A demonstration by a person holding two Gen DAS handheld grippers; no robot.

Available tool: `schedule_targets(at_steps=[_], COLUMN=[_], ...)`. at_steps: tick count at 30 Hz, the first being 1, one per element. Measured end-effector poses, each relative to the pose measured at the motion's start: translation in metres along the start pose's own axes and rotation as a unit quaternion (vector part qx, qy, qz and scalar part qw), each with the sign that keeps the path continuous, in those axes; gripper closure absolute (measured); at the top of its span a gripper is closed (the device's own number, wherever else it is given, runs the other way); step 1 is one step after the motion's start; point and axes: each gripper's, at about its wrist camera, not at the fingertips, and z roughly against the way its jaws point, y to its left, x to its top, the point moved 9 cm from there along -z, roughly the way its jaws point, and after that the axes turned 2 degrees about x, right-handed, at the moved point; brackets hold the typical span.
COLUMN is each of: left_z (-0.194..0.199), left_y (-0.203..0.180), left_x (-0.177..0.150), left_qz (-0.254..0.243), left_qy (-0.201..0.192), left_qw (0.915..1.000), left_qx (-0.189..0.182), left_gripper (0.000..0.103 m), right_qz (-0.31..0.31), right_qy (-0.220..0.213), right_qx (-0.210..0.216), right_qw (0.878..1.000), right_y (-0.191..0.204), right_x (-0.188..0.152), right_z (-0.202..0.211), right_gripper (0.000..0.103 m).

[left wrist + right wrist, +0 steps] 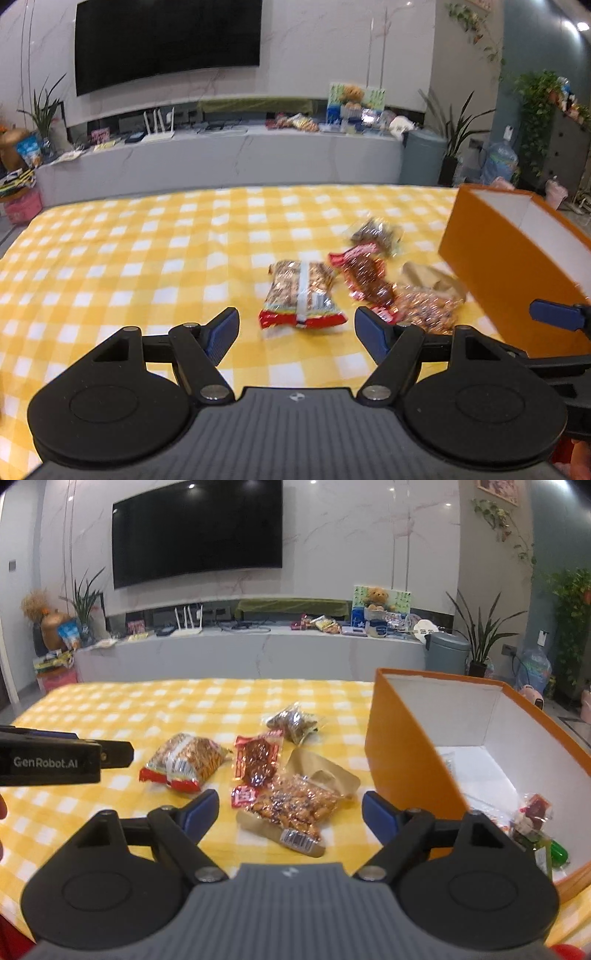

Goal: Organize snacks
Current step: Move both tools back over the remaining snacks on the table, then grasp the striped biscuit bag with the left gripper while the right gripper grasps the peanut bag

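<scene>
Several snack packets lie on the yellow checked tablecloth [147, 251]. A red-edged peanut packet [301, 295] [186, 762] lies just ahead of my open, empty left gripper [295, 328]. A red packet of dark snacks [364, 277] [258, 762], a brown-paper nut bag [428, 299] [295, 805] and a small dark packet [375, 230] [293, 720] lie further right. My right gripper [290, 814] is open and empty, just above the nut bag. An orange box [402, 753] [491, 258] stands to the right and holds a few snacks [535, 823].
The left gripper's body [51, 760] shows at the left edge of the right wrist view. The table's far edge faces a grey TV bench [258, 657] with clutter, a black TV [199, 531] and potted plants. A bin [445, 653] stands behind the box.
</scene>
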Motion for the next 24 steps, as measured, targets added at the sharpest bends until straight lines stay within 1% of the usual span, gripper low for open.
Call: schedule_targets(at_steps=[2, 4, 7, 10, 12, 15, 18, 21, 22, 24], left_z=[-0.007, -0.013, -0.018, -0.026, -0.031, -0.04, -0.047, -0.055, -0.058, -0.063], left_y=[0.003, 0.003, 0.003, 0.004, 0.005, 0.008, 0.007, 0.006, 0.006, 0.004], left_x=[-0.001, -0.003, -0.006, -0.008, -0.009, -0.007, -0.002, 0.005, 0.008, 0.014], left_qz=[0.004, 0.002, -0.006, -0.017, -0.013, -0.003, -0.006, 0.0, 0.002, 0.001], left_qy=[0.003, 0.009, 0.008, 0.013, 0.019, 0.016, 0.019, 0.021, 0.019, 0.014], left_qw=[1.0, 0.9998, 0.9997, 0.9994, 0.9993, 0.9995, 0.9992, 0.999, 0.9991, 0.9995], left_qx=[-0.003, -0.015, -0.022, -0.027, -0.029, -0.028, -0.036, -0.04, -0.038, -0.03], left_gripper=[0.021, 0.021, 0.021, 0.021, 0.021, 0.021, 0.02, 0.017, 0.014, 0.013], right_qz=[0.008, 0.012, 0.011, 0.021, 0.035, 0.044, 0.045, 0.048, 0.047, 0.04], right_qy=[0.014, 0.029, 0.039, 0.036, 0.036, 0.042, 0.046, 0.045, 0.044, 0.047], right_qx=[0.004, 0.002, 0.002, -0.001, -0.002, 0.017, 0.03, 0.026, 0.023, 0.013], right_qw=[1.0, 1.0, 0.999, 0.999, 0.999, 0.998, 0.997, 0.998, 0.998, 0.998], right_y=[0.004, 0.004, 0.001, 0.001, 0.002, 0.006, 0.008, 0.007, 0.006, 0.003], right_x=[-0.003, -0.006, -0.01, -0.011, -0.011, -0.009, -0.006, -0.002, 0.0, 0.003], right_z=[-0.009, -0.018, -0.031, -0.04, -0.047, -0.056, -0.066, -0.076, -0.079, -0.086], right_gripper=[0.015, 0.015, 0.015, 0.015, 0.015, 0.015, 0.016, 0.016, 0.016, 0.015])
